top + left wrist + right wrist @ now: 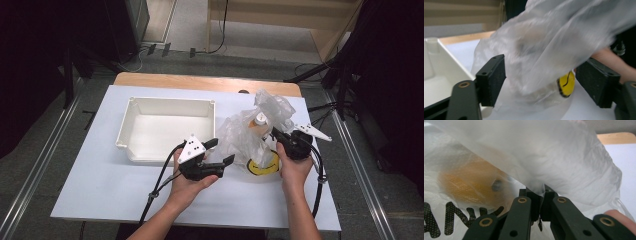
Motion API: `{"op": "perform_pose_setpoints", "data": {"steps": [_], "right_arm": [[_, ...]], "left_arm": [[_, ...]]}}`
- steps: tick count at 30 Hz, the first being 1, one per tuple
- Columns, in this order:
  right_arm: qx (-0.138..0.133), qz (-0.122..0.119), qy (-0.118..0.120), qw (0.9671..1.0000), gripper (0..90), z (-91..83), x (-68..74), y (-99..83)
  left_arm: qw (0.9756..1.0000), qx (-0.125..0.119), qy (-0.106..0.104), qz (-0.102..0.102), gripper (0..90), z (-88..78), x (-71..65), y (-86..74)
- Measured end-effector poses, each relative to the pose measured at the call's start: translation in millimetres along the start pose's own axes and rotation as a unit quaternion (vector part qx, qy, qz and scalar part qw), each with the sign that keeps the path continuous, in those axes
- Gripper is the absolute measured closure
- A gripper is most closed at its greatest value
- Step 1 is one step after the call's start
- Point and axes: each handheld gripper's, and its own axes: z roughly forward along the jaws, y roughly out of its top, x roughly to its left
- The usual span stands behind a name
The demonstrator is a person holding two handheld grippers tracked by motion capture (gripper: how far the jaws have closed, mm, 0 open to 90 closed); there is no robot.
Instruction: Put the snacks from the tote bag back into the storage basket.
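A crumpled clear plastic bag [239, 134] with a yellow-and-black print [264, 165] lies on the table's right half. An orange bottle-like thing with a white cap [259, 121] shows through the film. My right gripper [274, 132] is shut on a fold of the bag [564, 167], and the orange thing [469, 182] sits blurred behind the film. My left gripper [223, 151] stands open just left of the bag. In the left gripper view its wide-apart jaws [540, 80] frame the bag [544, 45] without clamping it.
An empty white tray [170, 101] sits left of the bag, and its wall [449, 63] lies close beside my left gripper. A white sheet [100, 185] covers the table, with a wooden edge [200, 81] at the back. A person's thumb [621, 217] rests by my right gripper.
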Motion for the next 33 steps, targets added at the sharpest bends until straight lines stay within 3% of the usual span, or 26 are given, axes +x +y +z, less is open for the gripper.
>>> {"op": "perform_pose_setpoints", "data": {"steps": [4,6,8,9,11,12,15,17,20,23,24,25,28,29,30,33], "right_arm": [[-0.004,-0.003,0.001,1.0,89.0,0.3,2.5,-0.1],[0.001,-0.007,0.001,1.0,89.0,1.2,3.4,-1.0],[0.004,-0.012,0.0,0.9999,88.9,1.4,3.2,-1.9],[0.005,-0.01,0.002,0.9999,88.7,0.9,2.7,-2.2],[0.004,-0.011,0.001,0.9999,88.4,0.5,1.4,-2.7],[0.004,-0.011,0.001,0.9999,88.4,0.5,1.4,-2.7],[0.011,-0.01,0.001,0.9999,88.3,1.7,-0.8,-5.8],[0.019,-0.009,-0.002,0.9998,88.1,4.0,-2.8,-8.5],[0.02,-0.014,-0.001,0.9997,81.1,-0.7,-5.4,-6.5],[-0.006,-0.006,0.023,0.9997,66.1,-16.4,-5.6,4.5],[-0.006,-0.006,0.023,0.9997,66.1,-16.4,-5.6,4.5],[-0.022,-0.015,0.029,0.9992,57.7,-26.9,-1.7,12.6],[-0.038,-0.031,0.036,0.9981,49.9,-35.3,3.2,19.6],[-0.048,-0.037,0.038,0.9975,46.1,-38.6,6.8,23.0],[-0.068,-0.048,0.023,0.9963,35.4,-45.7,16.1,29.3],[-0.091,-0.047,0.022,0.9945,27.2,-55.5,28.3,41.0]], "left_arm": [[0.9997,-0.013,0.007,0.018,23.6,-1.8,-10.2,14.2],[0.9997,-0.008,0.013,0.021,28.7,0.8,-13.1,20.2],[0.9997,-0.003,0.021,0.014,41.4,5.1,-12.8,23.9],[0.9997,-0.001,0.022,0.011,58.4,7.4,-11.7,24.6],[0.9993,0.004,0.036,0.011,72.2,11.7,-9.8,23.3],[0.9995,0.005,0.031,0.008,72.2,14.0,-7.9,21.7],[0.9995,0.022,0.025,0.001,90.0,22.1,-3.2,14.5],[0.9987,0.042,0.029,-0.011,90.0,31.3,1.7,5.0],[0.998,0.052,0.032,-0.018,90.0,36.7,4.6,-1.0],[0.9964,0.068,0.033,-0.038,90.0,44.1,9.9,-8.2],[0.9964,0.068,0.033,-0.038,90.0,44.1,9.9,-8.2],[0.9961,0.071,0.034,-0.04,90.0,45.5,11.2,-9.2],[0.9951,0.081,0.037,-0.043,90.0,48.9,12.7,-12.0],[0.9949,0.084,0.035,-0.044,90.0,49.9,12.6,-13.4],[0.9946,0.086,0.037,-0.044,90.0,50.7,12.1,-14.9],[0.9942,0.092,0.035,-0.042,90.0,53.2,9.0,-20.2]]}}
